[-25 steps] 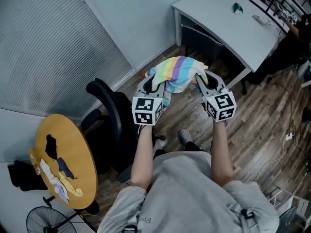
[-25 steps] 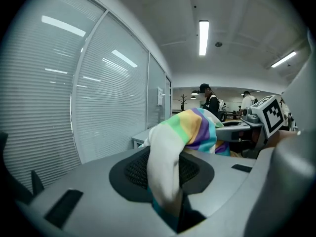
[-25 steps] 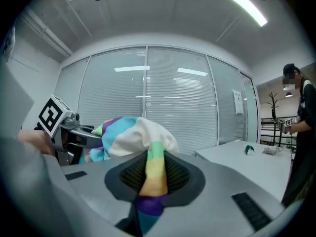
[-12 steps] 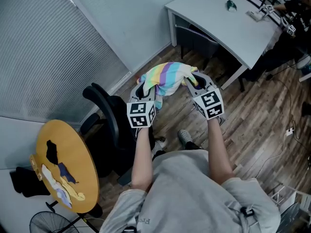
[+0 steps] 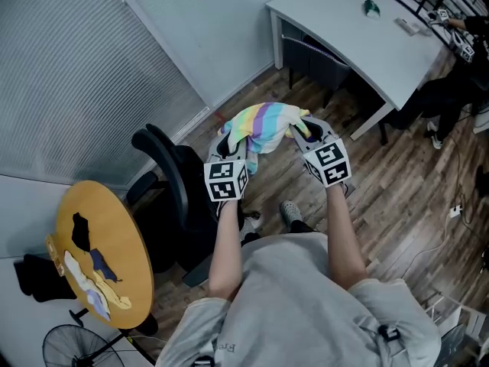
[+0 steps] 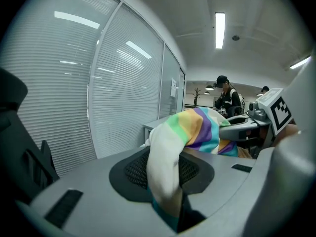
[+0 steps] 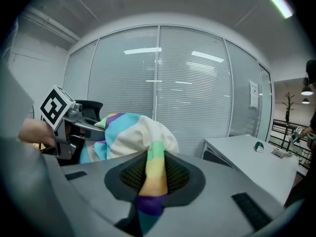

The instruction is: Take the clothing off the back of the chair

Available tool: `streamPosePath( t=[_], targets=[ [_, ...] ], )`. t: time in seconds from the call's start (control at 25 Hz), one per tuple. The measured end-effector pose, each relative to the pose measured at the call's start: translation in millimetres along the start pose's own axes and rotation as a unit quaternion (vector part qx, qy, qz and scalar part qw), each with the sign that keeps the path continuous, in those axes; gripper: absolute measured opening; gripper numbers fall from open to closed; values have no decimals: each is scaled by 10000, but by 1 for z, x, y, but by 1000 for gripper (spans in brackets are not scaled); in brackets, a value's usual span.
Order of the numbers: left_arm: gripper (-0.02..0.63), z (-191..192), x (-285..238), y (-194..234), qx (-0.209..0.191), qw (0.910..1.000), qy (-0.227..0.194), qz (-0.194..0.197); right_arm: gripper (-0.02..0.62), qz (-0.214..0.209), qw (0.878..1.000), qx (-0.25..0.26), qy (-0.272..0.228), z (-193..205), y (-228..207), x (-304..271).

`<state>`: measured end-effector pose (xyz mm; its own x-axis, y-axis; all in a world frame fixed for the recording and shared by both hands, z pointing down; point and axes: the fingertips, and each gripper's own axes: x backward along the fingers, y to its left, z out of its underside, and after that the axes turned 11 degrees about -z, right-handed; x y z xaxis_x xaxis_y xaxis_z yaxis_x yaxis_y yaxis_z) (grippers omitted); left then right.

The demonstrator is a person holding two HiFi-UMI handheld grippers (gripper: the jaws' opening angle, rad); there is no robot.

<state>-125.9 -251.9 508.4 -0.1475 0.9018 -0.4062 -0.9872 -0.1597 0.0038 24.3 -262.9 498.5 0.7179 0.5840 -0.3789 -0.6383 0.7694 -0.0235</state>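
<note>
Two pairs of jaws, left gripper [image 5: 231,139] and right gripper [image 5: 300,131], clamp tight on the striped clothing [image 5: 264,119].

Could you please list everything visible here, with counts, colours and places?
striped cloth garment: one, pastel rainbow, held between both grippers, clear of the chair.
swivel office chair: one, black, left of the person.
round wooden table: one, yellow, lower left, small cloth items on it.
rectangular desk: one, white, top right.
small object: one, green, on the desk.
floor fan: one, black, bottom left.
left gripper: one, grey, shut on the garment.
right gripper: one, grey, shut on the garment.
</note>
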Motion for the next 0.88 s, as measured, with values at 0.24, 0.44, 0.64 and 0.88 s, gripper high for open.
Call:
streamPosePath(
  t=[0.24,0.44,0.64,0.88],
  targets=[
    [118,13,2,4,98,9999,129,-55,82,-138,9999,7,92,6,4,-8],
    [118,14,2,9,125,9997,152,-117,82,-241,9996,22,124,6,5,-14],
    [118,14,4,9,104,9997,160,-145,81,-317,9994,23,137,6,5,-15],
    [117,18,6,9,108,9997,177,-131,82,-355,9993,20,141,7,5,-16]
  ],
)
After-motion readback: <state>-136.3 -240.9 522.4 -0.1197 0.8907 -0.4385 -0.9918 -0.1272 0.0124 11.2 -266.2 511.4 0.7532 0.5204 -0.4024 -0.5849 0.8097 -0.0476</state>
